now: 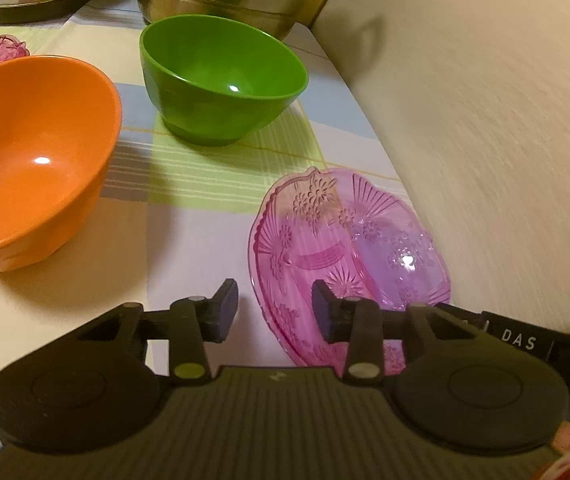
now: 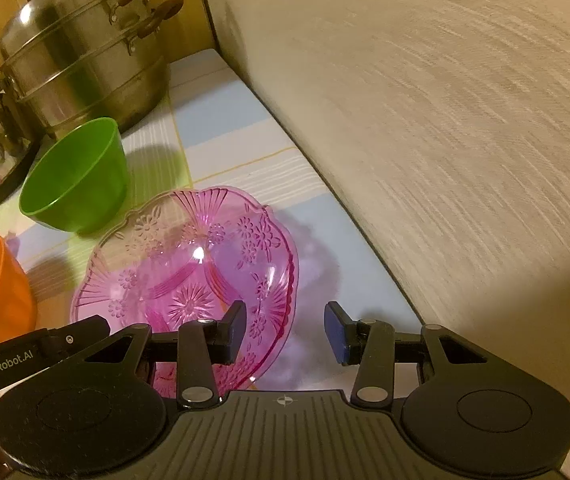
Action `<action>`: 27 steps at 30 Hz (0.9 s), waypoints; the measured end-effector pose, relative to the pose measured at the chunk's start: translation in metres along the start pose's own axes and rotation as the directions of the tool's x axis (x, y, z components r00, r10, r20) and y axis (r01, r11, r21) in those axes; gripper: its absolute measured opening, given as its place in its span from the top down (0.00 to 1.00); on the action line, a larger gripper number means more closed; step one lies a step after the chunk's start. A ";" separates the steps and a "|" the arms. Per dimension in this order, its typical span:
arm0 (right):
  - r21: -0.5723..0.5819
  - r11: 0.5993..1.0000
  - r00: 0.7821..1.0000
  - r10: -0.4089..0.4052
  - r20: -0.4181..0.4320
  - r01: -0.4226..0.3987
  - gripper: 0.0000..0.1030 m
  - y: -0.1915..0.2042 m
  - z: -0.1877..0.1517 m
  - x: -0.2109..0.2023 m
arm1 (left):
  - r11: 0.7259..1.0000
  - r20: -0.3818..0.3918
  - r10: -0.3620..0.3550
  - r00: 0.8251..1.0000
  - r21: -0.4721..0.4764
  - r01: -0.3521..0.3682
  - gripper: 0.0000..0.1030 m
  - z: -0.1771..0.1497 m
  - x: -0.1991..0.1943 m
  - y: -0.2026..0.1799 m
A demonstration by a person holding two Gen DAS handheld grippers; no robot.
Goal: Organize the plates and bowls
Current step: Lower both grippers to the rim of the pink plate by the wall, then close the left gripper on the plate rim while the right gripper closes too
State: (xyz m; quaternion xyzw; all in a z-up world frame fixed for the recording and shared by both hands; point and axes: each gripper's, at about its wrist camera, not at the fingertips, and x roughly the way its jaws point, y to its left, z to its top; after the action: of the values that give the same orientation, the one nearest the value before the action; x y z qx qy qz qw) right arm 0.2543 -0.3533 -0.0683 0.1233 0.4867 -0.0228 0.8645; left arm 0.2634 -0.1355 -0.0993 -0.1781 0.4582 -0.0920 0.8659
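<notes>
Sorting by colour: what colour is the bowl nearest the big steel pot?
Green bowl, plain; clearest in the left wrist view.

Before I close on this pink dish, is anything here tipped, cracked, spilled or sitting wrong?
Nothing looks broken or spilled. The pink dish lies close beside the wall, its rim between the open jaws of both the left gripper and the right gripper. The green bowl and orange bowl stand upright and empty.
</notes>
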 end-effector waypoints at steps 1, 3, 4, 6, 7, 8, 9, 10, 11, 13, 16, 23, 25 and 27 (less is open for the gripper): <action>0.000 1.000 1.000 -0.001 -0.002 0.001 0.57 0.000 0.000 0.002 | 1.000 -0.001 0.001 1.000 0.000 -0.001 0.68 0.000 0.001 0.000; 0.003 1.000 1.000 0.001 -0.006 -0.001 0.57 -0.001 0.001 0.004 | 1.000 -0.005 0.001 1.000 -0.004 -0.001 0.70 0.001 0.004 0.000; 0.002 1.000 1.000 0.001 -0.007 -0.001 0.57 -0.001 0.001 0.005 | 1.000 -0.007 0.002 1.000 -0.006 -0.002 0.71 0.001 0.005 0.000; 0.000 1.000 1.000 0.001 -0.008 -0.001 0.57 -0.001 0.001 0.007 | 1.000 -0.009 0.003 1.000 -0.008 -0.003 0.72 0.002 0.007 0.001; 0.000 1.000 1.000 0.001 -0.009 -0.001 0.57 -0.002 0.001 0.007 | 1.000 -0.011 0.002 1.000 -0.008 -0.002 0.74 0.002 0.008 0.001; 0.001 1.000 1.000 0.000 -0.011 0.000 0.57 -0.002 0.001 0.008 | 1.000 -0.012 0.002 1.000 -0.008 -0.002 0.74 0.002 0.009 0.000; 0.002 1.000 1.000 0.001 -0.012 -0.001 0.57 -0.002 0.001 0.009 | 1.000 -0.012 0.002 1.000 -0.007 -0.002 0.75 0.002 0.009 0.000; 0.003 1.000 1.000 0.001 -0.013 -0.001 0.57 -0.003 0.001 0.010 | 1.000 -0.013 0.002 1.000 -0.007 -0.002 0.76 0.002 0.010 0.000; 0.004 1.000 1.000 0.001 -0.014 -0.001 0.57 -0.003 0.001 0.011 | 1.000 -0.014 0.003 1.000 -0.008 -0.003 0.76 0.002 0.010 0.000; 0.007 1.000 1.000 0.003 -0.018 -0.003 0.57 -0.004 0.001 0.012 | 1.000 -0.016 0.003 1.000 -0.007 -0.003 0.77 0.002 0.011 0.000; 0.013 1.000 1.000 0.007 -0.021 -0.007 0.57 -0.006 0.001 0.014 | 1.000 -0.018 0.006 1.000 -0.005 -0.006 0.80 0.001 0.012 0.000; 0.031 0.999 0.999 0.021 -0.030 -0.021 0.57 -0.009 -0.001 0.019 | 1.000 -0.022 0.012 1.000 0.002 -0.012 0.84 0.001 0.015 -0.001; 0.045 0.999 0.999 0.031 -0.028 -0.029 0.58 -0.010 -0.002 0.019 | 1.000 -0.024 0.014 1.000 0.003 -0.014 0.86 0.001 0.016 0.000; 0.057 0.998 0.999 0.042 -0.029 -0.040 0.65 -0.012 -0.002 0.021 | 1.000 -0.023 0.015 1.000 0.004 -0.015 0.87 0.001 0.017 0.000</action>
State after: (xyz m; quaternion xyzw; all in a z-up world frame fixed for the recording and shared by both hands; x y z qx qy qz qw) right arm 0.2613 -0.3624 -0.0892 0.1577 0.4964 -0.0168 0.8535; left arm 0.2733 -0.1411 -0.1116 -0.1720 0.4695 -0.0883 0.8615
